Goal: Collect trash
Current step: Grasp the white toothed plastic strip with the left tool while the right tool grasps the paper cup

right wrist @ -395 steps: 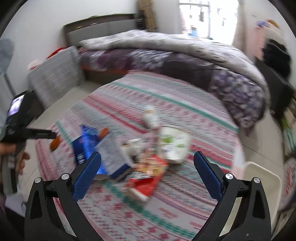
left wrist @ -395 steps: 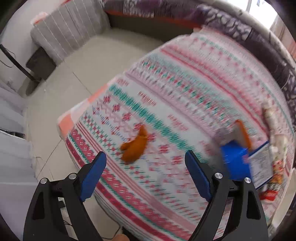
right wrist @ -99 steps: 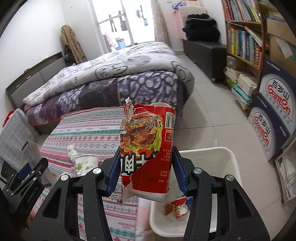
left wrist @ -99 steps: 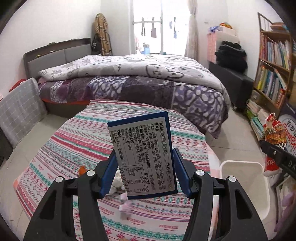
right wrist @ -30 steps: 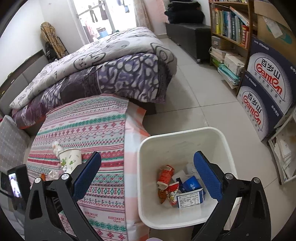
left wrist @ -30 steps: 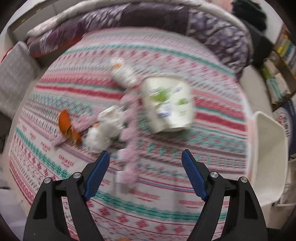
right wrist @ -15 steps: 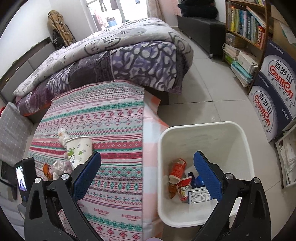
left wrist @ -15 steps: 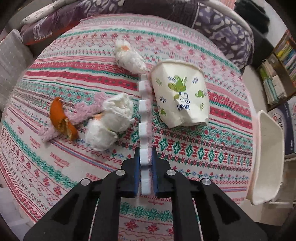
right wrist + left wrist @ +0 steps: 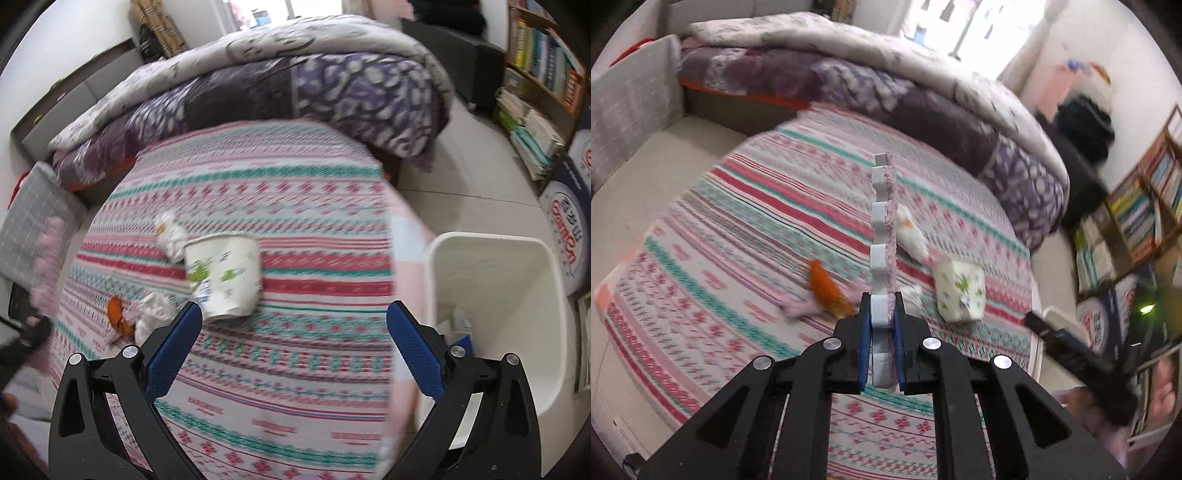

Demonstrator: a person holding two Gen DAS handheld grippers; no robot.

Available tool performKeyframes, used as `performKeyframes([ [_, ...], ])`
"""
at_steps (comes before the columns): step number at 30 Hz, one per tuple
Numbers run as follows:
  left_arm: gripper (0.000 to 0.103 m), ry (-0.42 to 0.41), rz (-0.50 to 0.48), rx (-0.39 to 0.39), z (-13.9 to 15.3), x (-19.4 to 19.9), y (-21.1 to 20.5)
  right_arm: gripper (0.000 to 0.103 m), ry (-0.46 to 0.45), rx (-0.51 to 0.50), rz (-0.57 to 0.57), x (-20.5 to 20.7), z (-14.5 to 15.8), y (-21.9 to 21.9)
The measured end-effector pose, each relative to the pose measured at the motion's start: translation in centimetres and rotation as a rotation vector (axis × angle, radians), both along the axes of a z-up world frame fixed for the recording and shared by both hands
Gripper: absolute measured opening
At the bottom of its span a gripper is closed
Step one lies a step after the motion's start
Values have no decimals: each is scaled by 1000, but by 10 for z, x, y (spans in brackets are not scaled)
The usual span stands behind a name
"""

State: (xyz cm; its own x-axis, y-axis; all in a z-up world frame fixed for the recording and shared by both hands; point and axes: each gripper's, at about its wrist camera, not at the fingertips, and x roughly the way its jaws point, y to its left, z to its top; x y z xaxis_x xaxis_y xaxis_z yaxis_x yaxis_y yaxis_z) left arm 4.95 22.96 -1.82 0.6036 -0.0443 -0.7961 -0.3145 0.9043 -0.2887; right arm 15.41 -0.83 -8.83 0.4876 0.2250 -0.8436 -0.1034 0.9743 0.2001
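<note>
My left gripper [image 9: 881,308] is shut on a notched white-and-pink foam strip [image 9: 883,221] and holds it upright above the patterned table [image 9: 738,236]. On the table lie an orange peel [image 9: 824,286], a crumpled white wrapper [image 9: 911,233] and a tipped paper cup with green print [image 9: 959,290]. My right gripper [image 9: 293,343] is open and empty, above the table just in front of the cup [image 9: 224,275]. The white trash bin [image 9: 495,317] stands to its right with trash inside. The peel [image 9: 117,314] and crumpled tissue [image 9: 153,315] lie left of the cup.
A bed with a purple quilt [image 9: 280,85] runs behind the table. Bookshelves [image 9: 543,74] and printed cartons [image 9: 569,229] stand on the right. A grey cushion [image 9: 624,107] leans at the left. The other hand and gripper show blurred at the right [image 9: 1082,354].
My left gripper has lifted the foam strip off the table and raised it upright. My right gripper has swung left from the bin toward the cup, still open.
</note>
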Motion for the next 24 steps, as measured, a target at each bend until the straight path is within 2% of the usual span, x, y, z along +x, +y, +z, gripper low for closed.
performKeyframes([
  [3, 11, -15, 33, -9, 5, -8, 18, 96, 5, -13, 31, 6, -10, 23],
  [8, 11, 7, 51, 7, -4, -14, 32, 96, 54, 0, 41, 19, -31, 51],
  [16, 11, 18, 55, 13, -10, -18, 45, 96, 110, -14, 8, 35, -64, 69],
  [17, 11, 22, 57, 13, -11, -18, 46, 94, 109, -11, 7, 36, -67, 69],
  [18, 11, 24, 60, 12, -12, -17, 48, 79, 102, -9, 4, 37, -68, 68],
  [19, 11, 27, 63, 13, -13, -17, 48, 68, 103, -6, 6, 38, -70, 68],
  [24, 11, 30, 82, 18, -16, -15, 52, 64, 50, 24, 15, 33, -56, 67],
])
